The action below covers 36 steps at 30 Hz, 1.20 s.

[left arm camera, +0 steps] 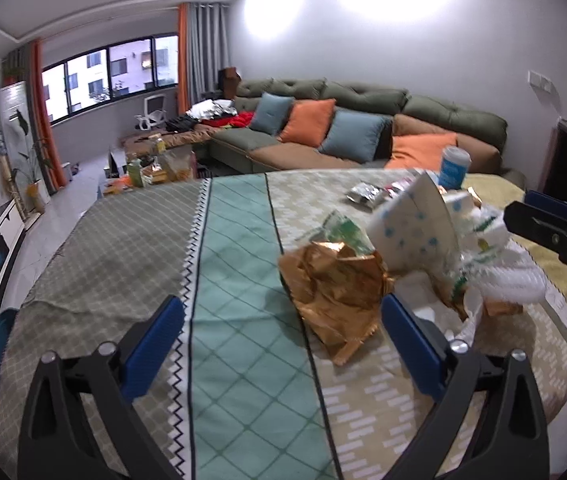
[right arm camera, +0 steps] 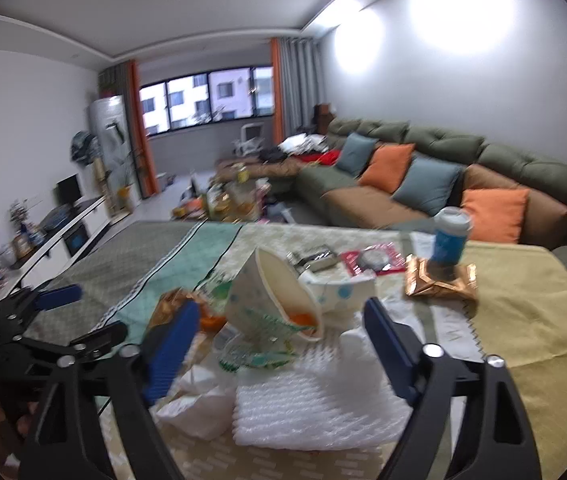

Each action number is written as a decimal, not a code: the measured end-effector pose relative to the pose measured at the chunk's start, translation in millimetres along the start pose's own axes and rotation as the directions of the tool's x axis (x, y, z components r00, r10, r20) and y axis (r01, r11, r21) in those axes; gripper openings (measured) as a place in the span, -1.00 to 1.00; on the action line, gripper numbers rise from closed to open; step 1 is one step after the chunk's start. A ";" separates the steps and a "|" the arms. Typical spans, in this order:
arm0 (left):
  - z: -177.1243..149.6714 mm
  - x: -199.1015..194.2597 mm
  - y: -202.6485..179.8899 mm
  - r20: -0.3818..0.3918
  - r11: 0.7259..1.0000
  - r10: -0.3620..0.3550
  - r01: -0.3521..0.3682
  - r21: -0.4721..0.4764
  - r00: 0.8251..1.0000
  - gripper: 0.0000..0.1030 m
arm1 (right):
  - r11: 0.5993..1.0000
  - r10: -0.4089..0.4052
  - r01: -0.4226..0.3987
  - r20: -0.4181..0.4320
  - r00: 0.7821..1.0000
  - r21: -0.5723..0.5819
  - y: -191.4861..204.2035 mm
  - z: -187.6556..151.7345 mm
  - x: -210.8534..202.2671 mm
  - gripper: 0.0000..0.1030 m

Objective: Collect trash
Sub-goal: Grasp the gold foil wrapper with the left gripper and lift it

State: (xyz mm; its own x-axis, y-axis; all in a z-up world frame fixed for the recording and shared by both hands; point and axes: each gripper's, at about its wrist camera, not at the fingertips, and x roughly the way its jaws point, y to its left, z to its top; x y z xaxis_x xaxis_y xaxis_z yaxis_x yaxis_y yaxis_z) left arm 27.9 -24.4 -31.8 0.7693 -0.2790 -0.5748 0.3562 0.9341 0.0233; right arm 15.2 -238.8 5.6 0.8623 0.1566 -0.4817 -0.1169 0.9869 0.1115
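Observation:
A heap of trash lies on the cloth-covered table (left arm camera: 123,256). In the left wrist view my left gripper (left arm camera: 283,320) is open and empty, with a crumpled gold foil wrapper (left arm camera: 335,288) between its fingers. Behind it a dotted paper cup (left arm camera: 411,228) lies tipped, beside white wrapping (left arm camera: 511,272). The right gripper (left arm camera: 543,224) shows at the right edge. In the right wrist view my right gripper (right arm camera: 279,328) is open over white bubble wrap (right arm camera: 315,408), the tipped dotted cup (right arm camera: 275,292), a green-printed plastic bag (right arm camera: 259,356) and white tissue (right arm camera: 199,408). The left gripper (right arm camera: 79,312) shows at the left.
A blue canister (right arm camera: 449,236) stands on a second gold wrapper (right arm camera: 439,284) at the far right. A red packet (right arm camera: 367,260) and a silver packet (right arm camera: 315,260) lie mid-table. A sofa with cushions (right arm camera: 443,184) stands behind, with a cluttered coffee table (right arm camera: 235,200).

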 end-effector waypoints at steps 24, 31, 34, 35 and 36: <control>-6.3 66.3 21.5 -0.209 0.958 -0.278 0.255 -0.132 0.938 -0.85 | 0.983 0.180 -0.174 -0.129 0.975 0.054 8.8 3.6 13.3 -0.85; -8.8 26.6 58.5 -0.138 0.957 -0.244 0.215 -0.197 0.960 -0.85 | 0.950 0.311 -0.308 -0.085 0.947 0.040 33.8 22.2 5.5 -0.86; -12.5 11.1 79.0 -0.123 0.951 -0.242 0.210 -0.227 0.962 -0.85 | 0.939 0.344 -0.344 -0.090 0.935 0.010 52.4 30.2 15.0 -0.86; -14.7 6.7 85.3 -0.119 0.951 -0.236 0.204 -0.234 0.964 -0.85 | 0.937 0.348 -0.349 -0.095 0.933 0.006 57.4 31.9 18.8 -0.86; -17.2 3.1 89.6 -0.117 0.952 -0.228 0.197 -0.234 0.966 -0.84 | 0.931 0.364 -0.365 -0.101 0.926 0.009 62.7 33.0 24.5 -0.86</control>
State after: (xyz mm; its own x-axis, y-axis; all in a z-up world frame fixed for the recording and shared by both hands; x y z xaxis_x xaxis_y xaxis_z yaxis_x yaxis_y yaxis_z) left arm 53.1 62.3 -45.5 0.5999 -0.4569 -0.6568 0.3666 0.8866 -0.2820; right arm 45.3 -174.4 29.6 0.7062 0.5083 -0.4929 -0.4192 0.8611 0.2875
